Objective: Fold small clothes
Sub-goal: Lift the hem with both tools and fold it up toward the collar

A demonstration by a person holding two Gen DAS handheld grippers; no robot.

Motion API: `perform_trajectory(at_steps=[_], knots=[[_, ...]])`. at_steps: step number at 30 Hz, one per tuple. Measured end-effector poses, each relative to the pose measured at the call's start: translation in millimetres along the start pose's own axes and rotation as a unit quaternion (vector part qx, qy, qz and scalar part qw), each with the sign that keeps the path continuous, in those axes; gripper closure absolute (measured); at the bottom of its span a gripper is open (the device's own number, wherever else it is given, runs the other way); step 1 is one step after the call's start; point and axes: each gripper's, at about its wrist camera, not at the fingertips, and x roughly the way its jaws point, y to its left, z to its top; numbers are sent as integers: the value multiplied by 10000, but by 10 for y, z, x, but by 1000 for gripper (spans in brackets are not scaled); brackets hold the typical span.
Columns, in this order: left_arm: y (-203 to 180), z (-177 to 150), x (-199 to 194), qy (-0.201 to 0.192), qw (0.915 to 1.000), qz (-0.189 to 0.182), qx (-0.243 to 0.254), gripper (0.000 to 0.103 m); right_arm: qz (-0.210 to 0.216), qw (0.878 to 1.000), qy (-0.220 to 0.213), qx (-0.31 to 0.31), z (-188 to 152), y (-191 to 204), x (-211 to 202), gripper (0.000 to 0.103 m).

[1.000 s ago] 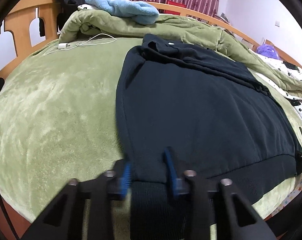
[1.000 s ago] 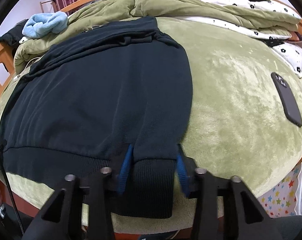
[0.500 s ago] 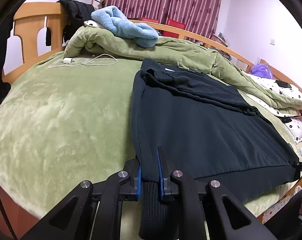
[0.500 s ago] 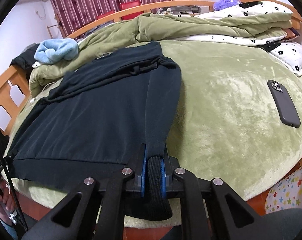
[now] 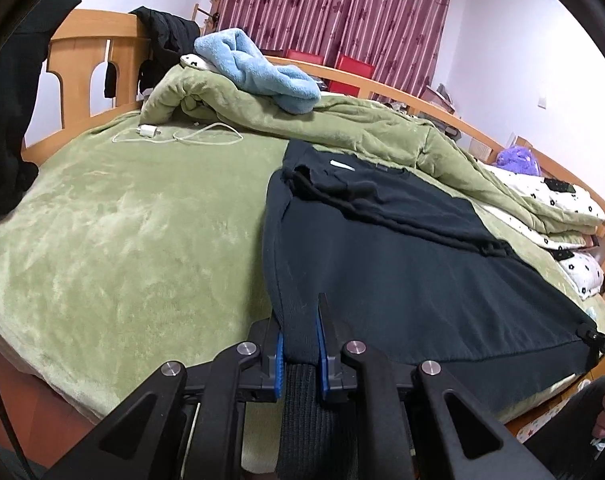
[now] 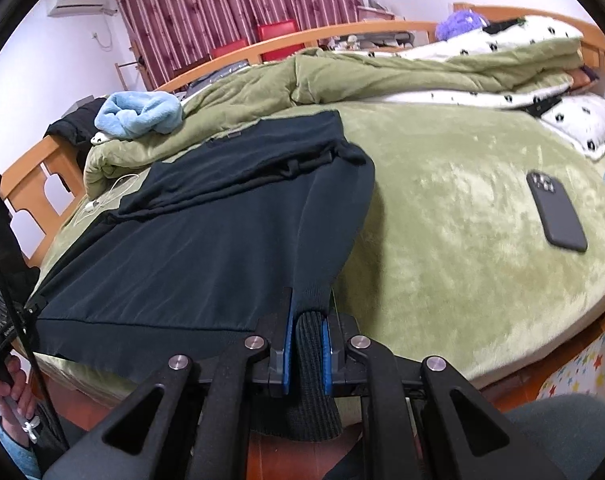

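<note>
A dark navy sweatshirt [image 5: 402, 272] lies spread on the green bed, sleeves folded across its upper part; it also shows in the right wrist view [image 6: 222, 240]. My left gripper [image 5: 299, 344] is shut on the ribbed hem at the sweatshirt's left bottom corner. My right gripper [image 6: 307, 340] is shut on the ribbed hem at the right bottom corner. Both corners are lifted slightly off the bed at its near edge, and the hem between them is stretched.
A rumpled green quilt [image 5: 342, 128] with a light blue towel [image 5: 258, 72] lies behind the sweatshirt. A white charger and cable [image 5: 174, 134] lie at far left. A black phone [image 6: 556, 210] lies on the bed to the right. A wooden bed frame [image 5: 86, 64] surrounds it.
Both grippers closed on the hem corners, then rose and pulled back toward the bed's near edge, lifting the corners and stretching the hem.
</note>
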Motion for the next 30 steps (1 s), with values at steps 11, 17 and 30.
perform_trajectory(at_steps=[11,17,30], knots=[[-181,788,30,-655,9978,110,33,90,147,9973,-710,69,770,200,-116,92],[-251,1178,231,-762,9969,148,-148,90,325,9952,-888,234,1277,202,0,91],[-481,1843,1092,-529,9972,520,13,90,372,9949,-867,353,2144,230,801,91]])
